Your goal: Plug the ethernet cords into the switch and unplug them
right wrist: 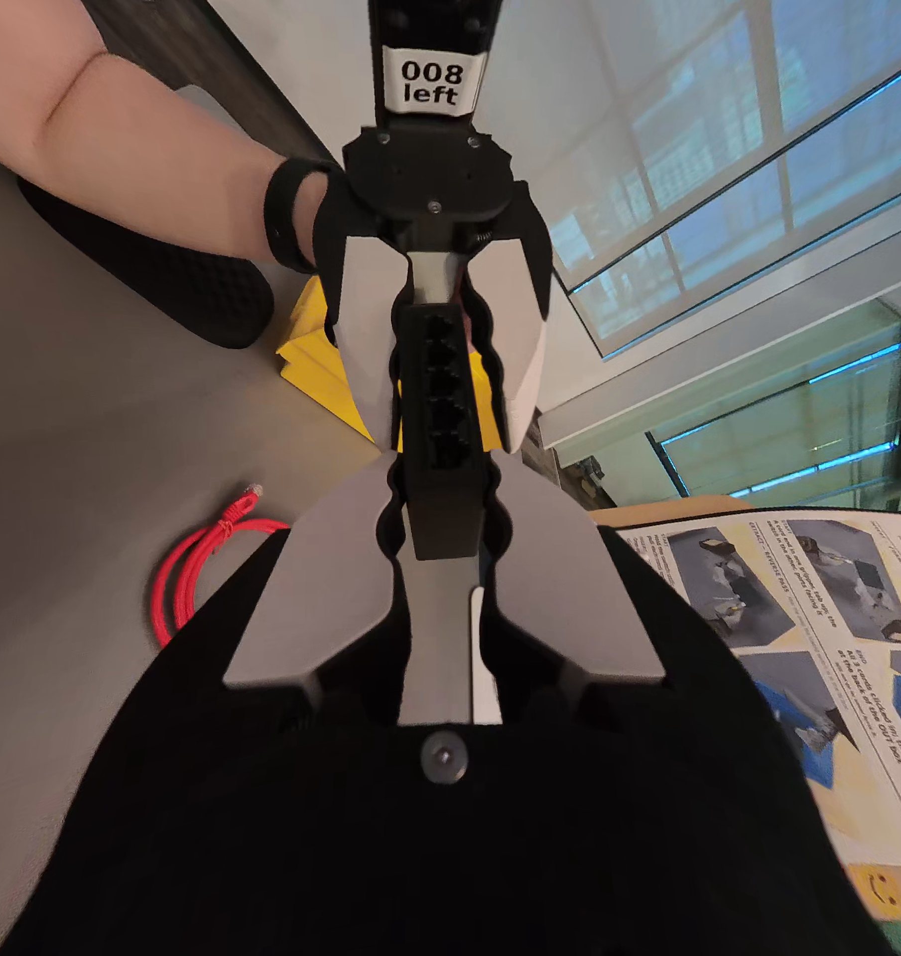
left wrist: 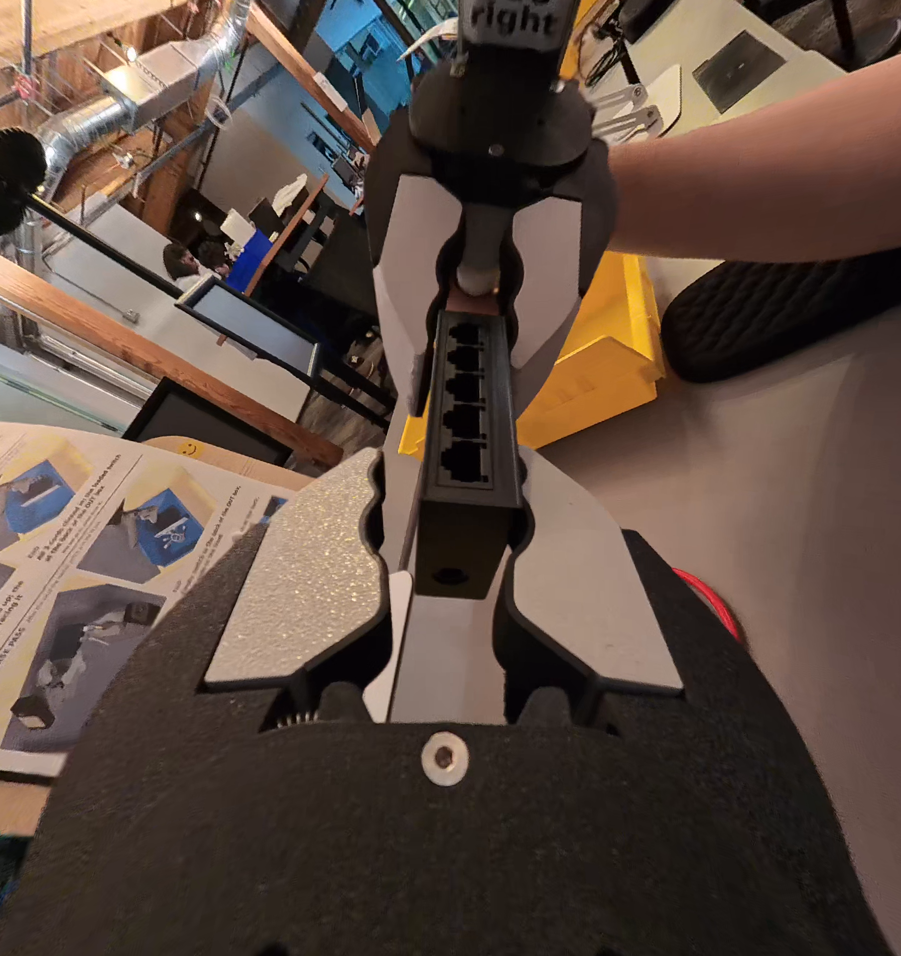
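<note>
Fingers (left wrist: pixel 308 558) of the left gripper (left wrist: pixel 461 527) and right gripper (right wrist: pixel 445 522) pinch opposite ends of a black switch (left wrist: pixel 471 414) held above the grey worktop (right wrist: pixel 101 439), where a coiled red ethernet cord (right wrist: pixel 194 564) lies.

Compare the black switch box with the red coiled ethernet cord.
The black rectangular plastic switch is rigid and held aloft, gripped at both ends by the left claw and right claw; the red coiled ethernet cord is limp, lying untouched on the grey table. Shared: unconnected, every visible port empty.
</note>
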